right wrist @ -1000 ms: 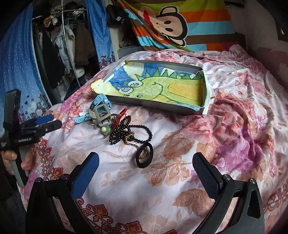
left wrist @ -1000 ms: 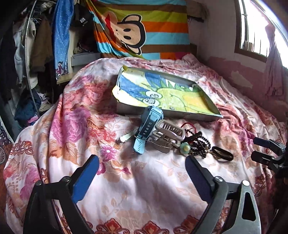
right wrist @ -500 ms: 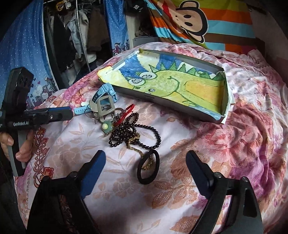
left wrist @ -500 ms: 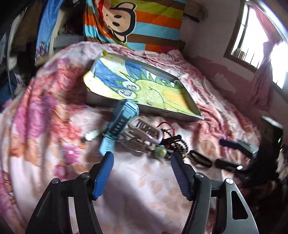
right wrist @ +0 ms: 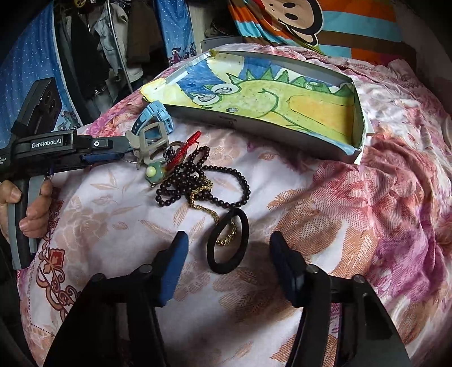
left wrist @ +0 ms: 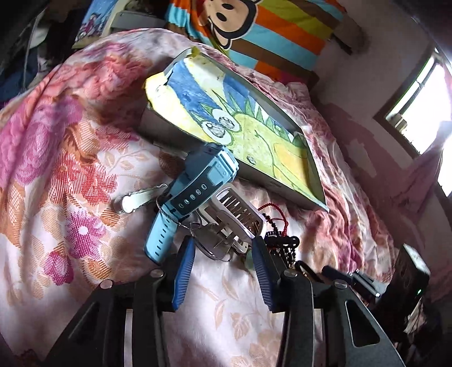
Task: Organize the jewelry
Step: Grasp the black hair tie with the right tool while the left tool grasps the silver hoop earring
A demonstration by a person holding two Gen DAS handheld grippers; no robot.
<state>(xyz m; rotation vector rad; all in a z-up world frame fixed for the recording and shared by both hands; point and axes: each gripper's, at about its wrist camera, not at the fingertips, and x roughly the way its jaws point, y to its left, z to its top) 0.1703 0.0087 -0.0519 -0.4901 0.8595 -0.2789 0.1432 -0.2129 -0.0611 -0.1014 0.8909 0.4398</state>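
On a bed's floral cover point(right wrist: 367, 203), a small heap of jewelry lies just in front of a shallow grey tray point(right wrist: 254, 132) lined with a crayon dinosaur drawing: a blue watch point(left wrist: 197, 183), a grey watch point(left wrist: 237, 211), a dark bead necklace point(right wrist: 197, 172) tangled with a gold chain point(right wrist: 209, 209) and red cord, a green charm point(right wrist: 154, 172), and a black hair tie point(right wrist: 226, 245) nearest the camera. The left hand-held gripper point(left wrist: 223, 265), gripped by a person's hand point(right wrist: 28, 209), reaches in from the side, its jaws just narrowing, half spread about the grey watch's lower edge with a gap showing on each side. The right hand-held gripper point(right wrist: 228, 259) hangs over the hair tie, its jaws likewise just narrowing and part spread either side of the loop, pads clear of it. A striped monkey-print cloth point(left wrist: 254, 25) hangs behind the bed.
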